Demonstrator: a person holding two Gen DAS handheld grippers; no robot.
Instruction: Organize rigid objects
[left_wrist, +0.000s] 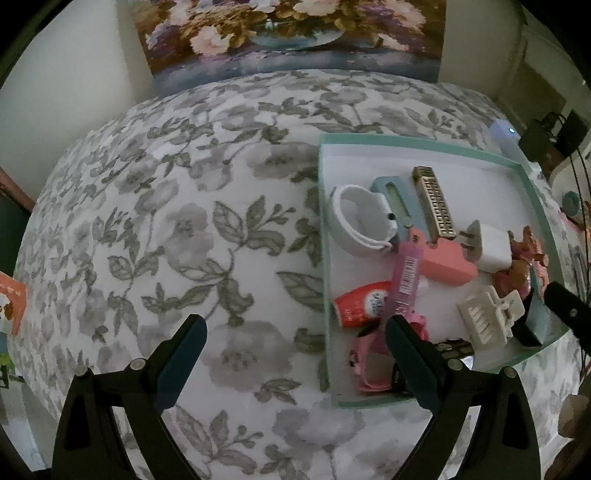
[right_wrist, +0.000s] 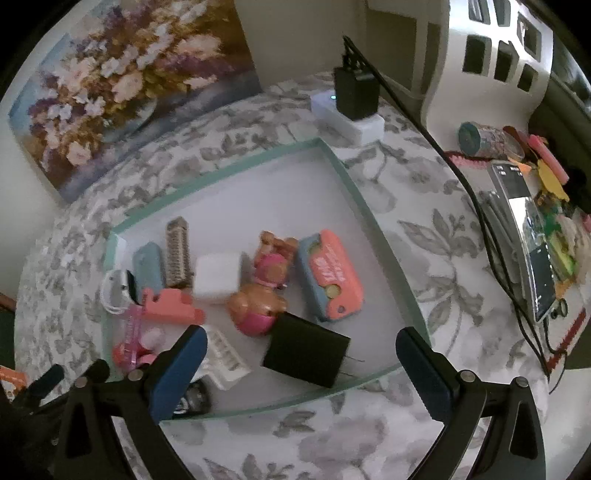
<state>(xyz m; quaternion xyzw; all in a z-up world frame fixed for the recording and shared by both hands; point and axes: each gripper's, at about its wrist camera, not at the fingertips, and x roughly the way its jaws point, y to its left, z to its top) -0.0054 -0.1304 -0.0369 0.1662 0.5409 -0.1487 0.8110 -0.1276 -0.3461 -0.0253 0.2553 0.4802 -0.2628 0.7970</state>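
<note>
Floral tablecloth (left_wrist: 184, 240), green tray (left_wrist: 424, 142) full of trinkets, black charger (right_wrist: 306, 354) inside, left gripper (left_wrist: 295, 354) and right gripper (right_wrist: 301, 365) both wide open, empty

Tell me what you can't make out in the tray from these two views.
- Dark round item: right wrist view, half hidden behind the right gripper's finger.
- Pink toy: left wrist view, partly covered by the left gripper's finger.
- Pink tube's label: too blurred to read.
</note>
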